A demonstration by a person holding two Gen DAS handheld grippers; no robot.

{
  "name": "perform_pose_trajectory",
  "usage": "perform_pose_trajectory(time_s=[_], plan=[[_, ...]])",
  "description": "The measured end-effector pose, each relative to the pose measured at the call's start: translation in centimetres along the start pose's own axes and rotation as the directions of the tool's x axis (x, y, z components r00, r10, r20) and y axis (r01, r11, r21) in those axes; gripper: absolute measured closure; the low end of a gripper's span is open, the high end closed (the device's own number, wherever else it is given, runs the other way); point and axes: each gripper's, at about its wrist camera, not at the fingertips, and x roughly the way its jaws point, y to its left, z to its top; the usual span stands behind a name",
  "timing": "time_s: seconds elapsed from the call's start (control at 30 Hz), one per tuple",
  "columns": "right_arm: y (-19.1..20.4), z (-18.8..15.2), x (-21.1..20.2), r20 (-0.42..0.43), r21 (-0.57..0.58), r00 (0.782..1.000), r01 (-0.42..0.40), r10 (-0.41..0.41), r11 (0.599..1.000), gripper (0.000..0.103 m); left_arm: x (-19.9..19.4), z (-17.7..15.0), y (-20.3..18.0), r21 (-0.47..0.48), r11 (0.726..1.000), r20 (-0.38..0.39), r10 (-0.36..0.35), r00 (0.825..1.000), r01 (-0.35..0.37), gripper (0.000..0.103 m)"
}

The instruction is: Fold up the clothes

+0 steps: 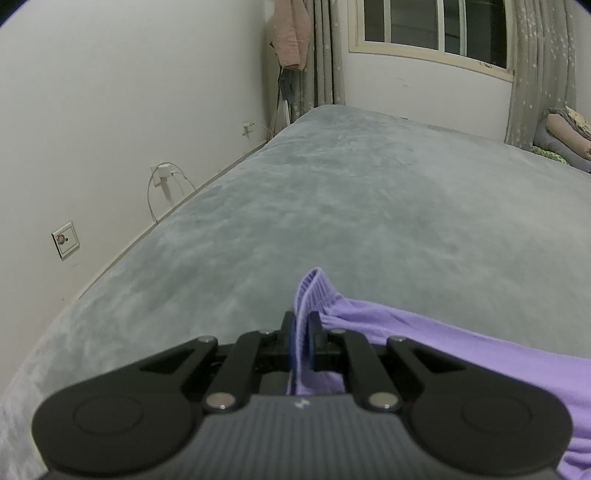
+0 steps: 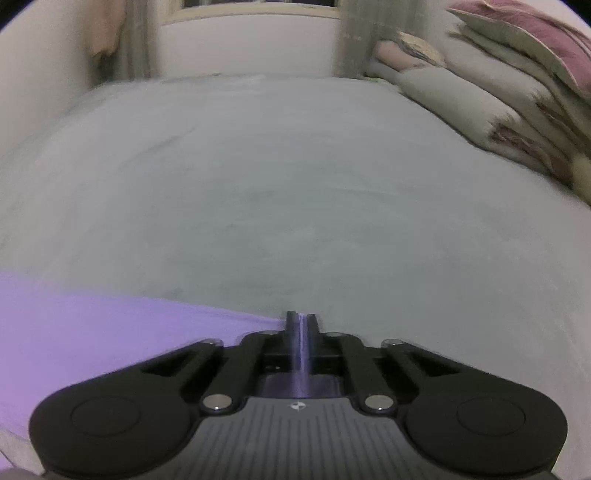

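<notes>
A lilac garment (image 1: 424, 332) with a gathered elastic waistband lies over the grey bed cover (image 1: 332, 206). My left gripper (image 1: 302, 318) is shut on the waistband's end, which sticks up beyond the fingertips. The cloth runs off to the right and under the gripper body. In the right wrist view the same lilac garment (image 2: 92, 332) spreads to the left, and my right gripper (image 2: 302, 318) is shut on a thin edge of it. That view is blurred. The stretch of cloth between the two grippers is only partly seen.
The grey bed cover (image 2: 295, 184) reaches to a wall with a window (image 1: 436, 26) and curtains. Folded quilts and pillows (image 2: 498, 96) are stacked on the right side of the bed. A white wall with sockets (image 1: 66, 240) and a cable runs along the left edge.
</notes>
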Motion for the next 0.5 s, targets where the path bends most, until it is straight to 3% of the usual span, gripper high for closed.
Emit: perform_pose_trajectory(time_s=[0.1,0.27,0.4,0.5], plan=[[0.0,0.9,-0.5,0.066,-0.005,0.996,0.063,-0.063,0.998,0.1,-0.4,0.4,0.4,-0.042,0.999,0.016,-0.006,1.0,0.007,0.098],[0.0,3.1,-0.8,0.169,0.02,0.97,0.175,-0.176,0.984,0.1,-0.3,0.9,0.0,-0.058,0.998,0.028,0.015,0.999,-0.014,0.098],[0.9,4.3,0.2,0.208,0.018,0.943,0.262,-0.26,0.965,0.1,-0.1,1.0,-0.3,-0.083,0.996,0.045,0.038,0.998,-0.034,0.098],[1.8,5.0,1.5,0.198,0.003,0.941,0.278,-0.273,0.96,0.1,0.8,0.8,-0.3,-0.071,0.995,0.021,0.065,0.998,-0.063,0.098]])
